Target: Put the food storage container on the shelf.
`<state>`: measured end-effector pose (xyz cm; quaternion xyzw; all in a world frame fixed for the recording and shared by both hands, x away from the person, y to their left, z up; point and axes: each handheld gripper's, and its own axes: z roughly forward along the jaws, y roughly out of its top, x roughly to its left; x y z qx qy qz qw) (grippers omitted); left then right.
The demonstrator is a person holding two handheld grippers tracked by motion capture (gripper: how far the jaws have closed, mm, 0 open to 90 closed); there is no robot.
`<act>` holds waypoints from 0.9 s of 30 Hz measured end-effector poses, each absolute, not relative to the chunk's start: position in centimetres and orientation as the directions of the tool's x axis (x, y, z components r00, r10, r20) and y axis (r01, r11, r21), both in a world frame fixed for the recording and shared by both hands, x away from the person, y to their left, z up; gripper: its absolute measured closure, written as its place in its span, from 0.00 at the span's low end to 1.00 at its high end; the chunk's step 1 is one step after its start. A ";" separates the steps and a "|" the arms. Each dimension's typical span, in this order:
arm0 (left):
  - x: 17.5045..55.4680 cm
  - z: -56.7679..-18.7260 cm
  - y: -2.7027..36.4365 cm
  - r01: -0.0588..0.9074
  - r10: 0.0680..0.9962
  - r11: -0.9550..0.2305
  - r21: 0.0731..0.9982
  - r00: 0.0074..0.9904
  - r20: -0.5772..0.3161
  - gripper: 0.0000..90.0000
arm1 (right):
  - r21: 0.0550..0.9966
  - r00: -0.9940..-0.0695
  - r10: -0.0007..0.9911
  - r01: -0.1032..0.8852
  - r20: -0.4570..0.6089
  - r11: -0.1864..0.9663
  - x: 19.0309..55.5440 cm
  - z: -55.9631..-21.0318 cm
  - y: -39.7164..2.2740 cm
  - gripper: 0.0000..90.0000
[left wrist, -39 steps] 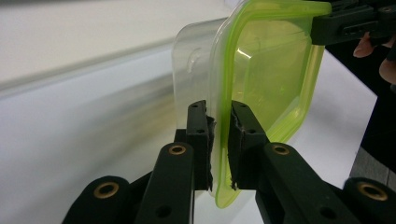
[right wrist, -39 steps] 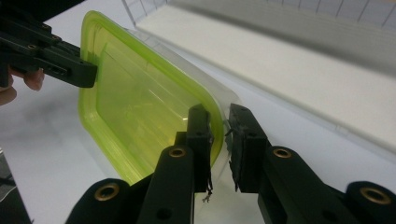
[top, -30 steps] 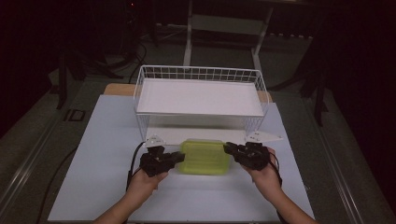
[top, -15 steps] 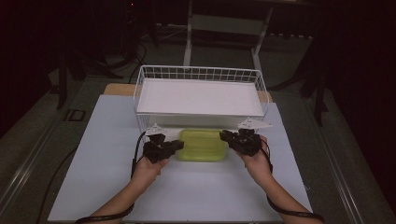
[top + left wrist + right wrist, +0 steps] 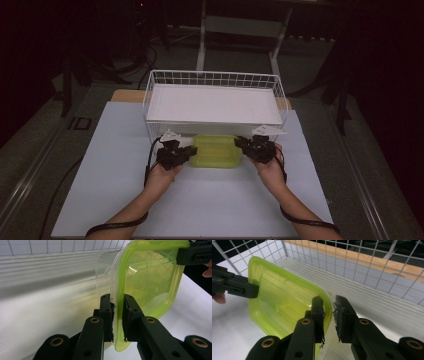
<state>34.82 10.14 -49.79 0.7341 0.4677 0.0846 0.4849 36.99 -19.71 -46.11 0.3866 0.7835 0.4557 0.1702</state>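
A translucent yellow-green container (image 5: 216,150) with its lid on lies just in front of the wire basket, held at both short ends. My left gripper (image 5: 192,151) is shut on its left rim; in the left gripper view the pads (image 5: 117,300) pinch the edge of the container (image 5: 147,277). My right gripper (image 5: 241,144) is shut on the opposite rim; in the right gripper view its jaws (image 5: 329,301) straddle the lid edge of the container (image 5: 284,302), with a slim gap at one pad. Each view also shows the other gripper's jaw at the far end of the container.
A white wire basket (image 5: 212,75) with a white liner stands directly behind the container, and its front wall is close to both grippers. A white sheet (image 5: 200,205) covers the table. Dark floor and stands surround it.
Both hands have carried the container away from the person towards the basket and a little lower. It now sits close against the basket's front wall.
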 end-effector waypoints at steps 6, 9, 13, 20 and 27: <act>35.4 -50.1 10.0 0.604 0.772 -0.087 0.792 0.543 -0.329 0.89 | 0.850 -0.637 0.767 0.445 0.078 0.282 37.6 -46.5 -19.8 0.86; 35.7 -50.1 9.9 0.604 0.773 -0.083 0.793 0.541 -0.331 0.89 | 0.851 -0.631 0.772 0.449 0.085 0.273 37.9 -46.5 -19.8 0.86; 35.9 -50.2 9.8 0.601 0.772 -0.079 0.796 0.542 -0.333 0.89 | 0.860 -0.620 0.779 0.444 0.090 0.253 38.1 -46.8 -20.0 0.85; 36.0 -50.2 9.7 0.612 0.775 -0.063 0.788 0.528 -0.347 0.89 | 0.859 -0.603 0.791 0.456 0.107 0.231 38.2 -46.8 -20.0 0.85; 35.0 -50.0 9.5 0.630 0.761 -0.074 0.773 0.537 -0.364 0.89 | 0.852 -0.608 0.786 0.464 0.109 0.241 37.2 -46.5 -20.3 0.85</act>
